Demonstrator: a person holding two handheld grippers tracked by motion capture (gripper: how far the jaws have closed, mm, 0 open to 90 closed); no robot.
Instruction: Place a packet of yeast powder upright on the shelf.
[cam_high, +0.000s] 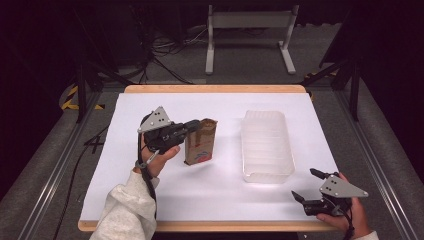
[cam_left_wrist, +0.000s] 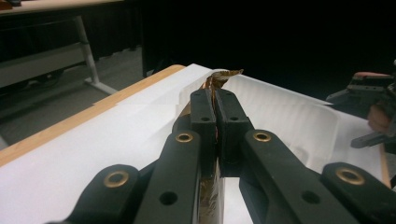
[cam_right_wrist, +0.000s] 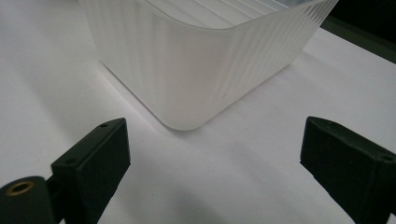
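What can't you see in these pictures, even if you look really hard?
- Inside the brown paper bag: in the high view its top is pinched by the left tongs; the left gripper view has the jaws covering it.
- The print on the bag: too small in the high view.
- The far end of the plastic tub: cut off by the top edge in the right gripper view.

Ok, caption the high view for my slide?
Left tongs pinch a brown paper bag beside a translucent bin; right tongs wait open.

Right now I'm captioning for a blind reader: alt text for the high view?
The left tool grips a brown paper bag upright on a white table, beside a translucent plastic bin. The right tool rests open near the table's front corner.
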